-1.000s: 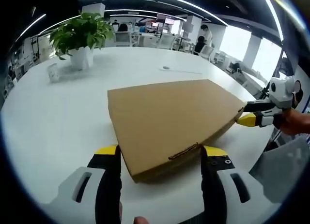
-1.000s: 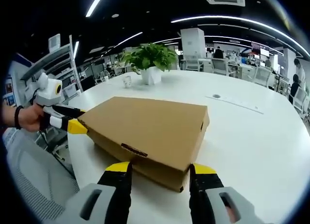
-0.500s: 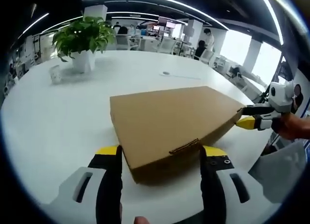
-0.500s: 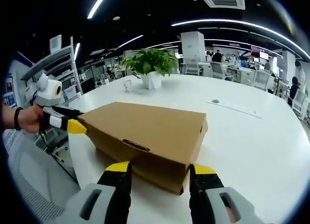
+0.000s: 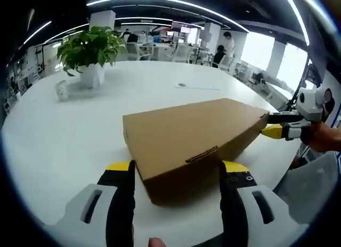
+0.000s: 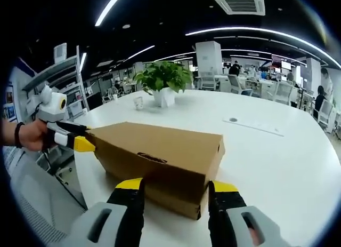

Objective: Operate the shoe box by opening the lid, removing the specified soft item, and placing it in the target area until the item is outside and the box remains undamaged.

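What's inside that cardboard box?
Nothing inside shows: the shoe box has its lid covering the contents. A tool is at each end.

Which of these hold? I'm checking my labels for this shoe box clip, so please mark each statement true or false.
1. The brown cardboard shoe box lies on the white table. True.
2. Its lid is fully off. False: the lid is still on the box.
3. A green potted plant in a white pot stands on the table beyond the box. True.
4. The left hand-held gripper is shut. False: its jaws stand open on either side of the box's end.
5. The right hand-held gripper holds a soft item. False: it is open at the box.
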Action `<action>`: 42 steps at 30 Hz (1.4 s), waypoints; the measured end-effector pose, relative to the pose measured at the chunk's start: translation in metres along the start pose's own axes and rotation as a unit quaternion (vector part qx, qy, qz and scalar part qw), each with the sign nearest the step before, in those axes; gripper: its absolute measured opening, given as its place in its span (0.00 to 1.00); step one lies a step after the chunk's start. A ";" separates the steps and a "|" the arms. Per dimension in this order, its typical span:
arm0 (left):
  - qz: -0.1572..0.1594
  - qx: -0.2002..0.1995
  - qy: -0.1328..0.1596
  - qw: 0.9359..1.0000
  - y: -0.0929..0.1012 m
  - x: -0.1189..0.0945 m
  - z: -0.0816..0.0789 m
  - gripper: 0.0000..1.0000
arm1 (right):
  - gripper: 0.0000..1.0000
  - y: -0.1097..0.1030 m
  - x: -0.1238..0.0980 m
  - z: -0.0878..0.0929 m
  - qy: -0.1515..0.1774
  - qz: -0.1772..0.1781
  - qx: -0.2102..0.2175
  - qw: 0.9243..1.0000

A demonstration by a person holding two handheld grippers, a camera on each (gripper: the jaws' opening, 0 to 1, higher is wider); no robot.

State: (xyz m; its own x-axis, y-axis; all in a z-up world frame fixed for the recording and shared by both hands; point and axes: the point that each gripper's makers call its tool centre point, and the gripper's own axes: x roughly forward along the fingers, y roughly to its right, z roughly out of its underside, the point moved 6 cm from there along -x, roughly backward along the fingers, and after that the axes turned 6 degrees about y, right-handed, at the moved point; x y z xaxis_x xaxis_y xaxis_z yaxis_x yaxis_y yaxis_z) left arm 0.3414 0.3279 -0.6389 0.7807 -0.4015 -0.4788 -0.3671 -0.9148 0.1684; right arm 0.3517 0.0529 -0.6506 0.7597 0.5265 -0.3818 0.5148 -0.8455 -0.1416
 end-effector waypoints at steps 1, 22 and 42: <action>0.003 -0.004 0.002 1.000 -0.001 -0.001 -0.001 0.62 | 0.44 0.000 0.000 -0.001 0.002 0.000 0.001 1.000; 0.017 0.098 0.021 0.995 -0.012 -0.006 -0.021 0.50 | 0.43 0.002 -0.006 -0.036 0.062 -0.003 0.026 0.998; -0.019 0.170 0.046 0.984 -0.025 0.007 -0.047 0.41 | 0.44 0.006 -0.003 -0.065 0.095 -0.008 -0.002 0.995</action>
State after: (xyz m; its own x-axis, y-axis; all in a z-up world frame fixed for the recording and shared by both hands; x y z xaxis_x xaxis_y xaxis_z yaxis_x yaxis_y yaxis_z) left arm 0.3796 0.3460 -0.6063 0.8343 -0.3830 -0.3965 -0.4716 -0.8684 -0.1534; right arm 0.3783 0.0520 -0.5908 0.8133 0.5467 -0.1991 0.5278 -0.8372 -0.1429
